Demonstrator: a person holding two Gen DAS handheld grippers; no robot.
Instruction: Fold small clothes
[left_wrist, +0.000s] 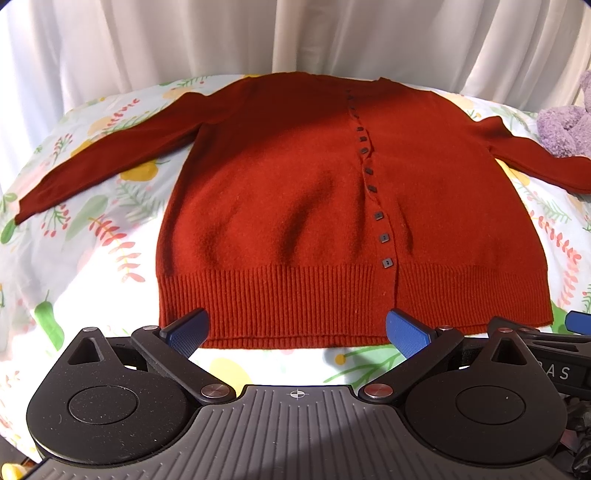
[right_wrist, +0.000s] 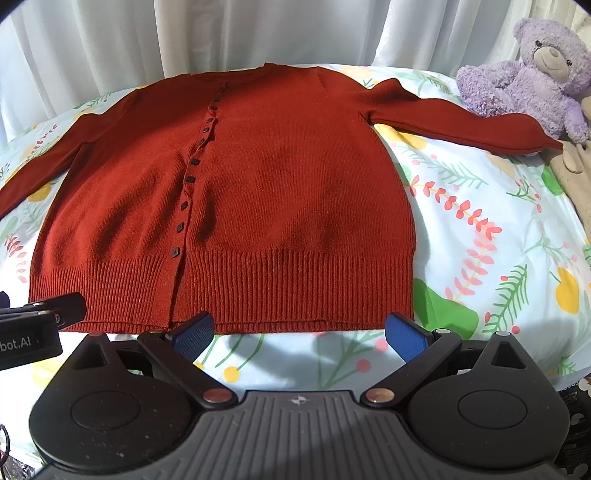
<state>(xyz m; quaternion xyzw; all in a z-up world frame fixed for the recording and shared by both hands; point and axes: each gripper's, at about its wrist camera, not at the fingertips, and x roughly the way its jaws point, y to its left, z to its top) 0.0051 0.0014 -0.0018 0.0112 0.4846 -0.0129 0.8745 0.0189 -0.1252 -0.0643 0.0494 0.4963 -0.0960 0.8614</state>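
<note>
A rust-red buttoned cardigan (left_wrist: 288, 192) lies flat and face up on the floral bedsheet (left_wrist: 74, 251), sleeves spread out to both sides, ribbed hem toward me. It also shows in the right wrist view (right_wrist: 258, 192). My left gripper (left_wrist: 297, 332) is open and empty, its blue pads just above the hem's left half. My right gripper (right_wrist: 299, 332) is open and empty, over the hem's right half. Each gripper's side shows at the edge of the other's view.
A purple teddy bear (right_wrist: 532, 81) sits at the back right, touching the right sleeve's cuff (right_wrist: 532, 140). A beige plush (right_wrist: 576, 173) lies beside it. White curtains (left_wrist: 258, 37) hang behind the bed. Floral sheet (right_wrist: 498, 240) shows on both sides.
</note>
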